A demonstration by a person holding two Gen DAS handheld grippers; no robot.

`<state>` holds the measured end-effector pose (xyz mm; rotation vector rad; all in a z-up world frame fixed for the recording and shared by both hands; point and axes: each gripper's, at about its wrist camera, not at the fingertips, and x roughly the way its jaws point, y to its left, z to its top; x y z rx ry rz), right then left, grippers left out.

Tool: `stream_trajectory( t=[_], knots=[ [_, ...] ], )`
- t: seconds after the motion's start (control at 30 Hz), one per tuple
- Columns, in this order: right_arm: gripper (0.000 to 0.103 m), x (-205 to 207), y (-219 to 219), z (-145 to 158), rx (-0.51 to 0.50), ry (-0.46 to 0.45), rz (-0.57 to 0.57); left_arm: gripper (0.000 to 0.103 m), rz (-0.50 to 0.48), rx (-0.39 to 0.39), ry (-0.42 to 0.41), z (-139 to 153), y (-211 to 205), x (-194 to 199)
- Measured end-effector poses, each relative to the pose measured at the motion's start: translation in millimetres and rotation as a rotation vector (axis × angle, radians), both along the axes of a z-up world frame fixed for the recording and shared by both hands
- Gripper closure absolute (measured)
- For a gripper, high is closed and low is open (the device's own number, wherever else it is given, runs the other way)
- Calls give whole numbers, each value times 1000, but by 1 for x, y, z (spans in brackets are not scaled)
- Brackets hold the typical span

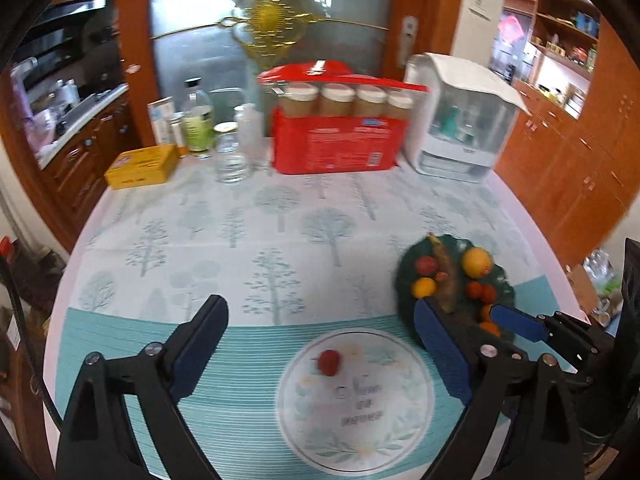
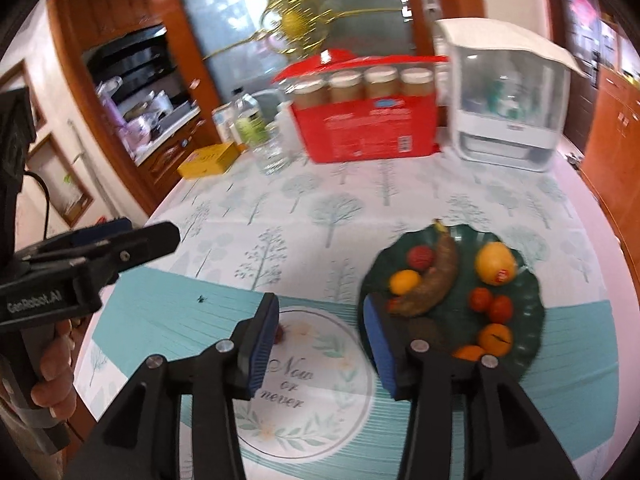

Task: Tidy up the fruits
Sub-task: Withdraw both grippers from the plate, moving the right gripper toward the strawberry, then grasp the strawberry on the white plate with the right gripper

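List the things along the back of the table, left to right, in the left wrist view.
Yellow box → green-label bottle → glass jar → red carton → white appliance.

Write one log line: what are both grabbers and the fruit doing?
left gripper: open, empty | right gripper: open, empty | small red fruit: alone on tablecloth | green plate: banana, other fruits

Open tablecloth (image 1: 248,240) before jars, red box (image 1: 336,148)
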<state>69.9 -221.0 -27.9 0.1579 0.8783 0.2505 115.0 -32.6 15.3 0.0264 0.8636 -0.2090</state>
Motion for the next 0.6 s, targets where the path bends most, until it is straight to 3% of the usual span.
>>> stream_trajectory(
  t=[0.13,0.37,0.6],
  knots=[
    [54,9,28,-20,-29,30,58,7,54,27,22,-23,23,2],
    [53,23,72,-72,-77,121,147,7,119,33,132,-78,58,11],
    [53,41,92,-114,-94,202,161,7,147,38,202,-120,76,18]
  ],
)
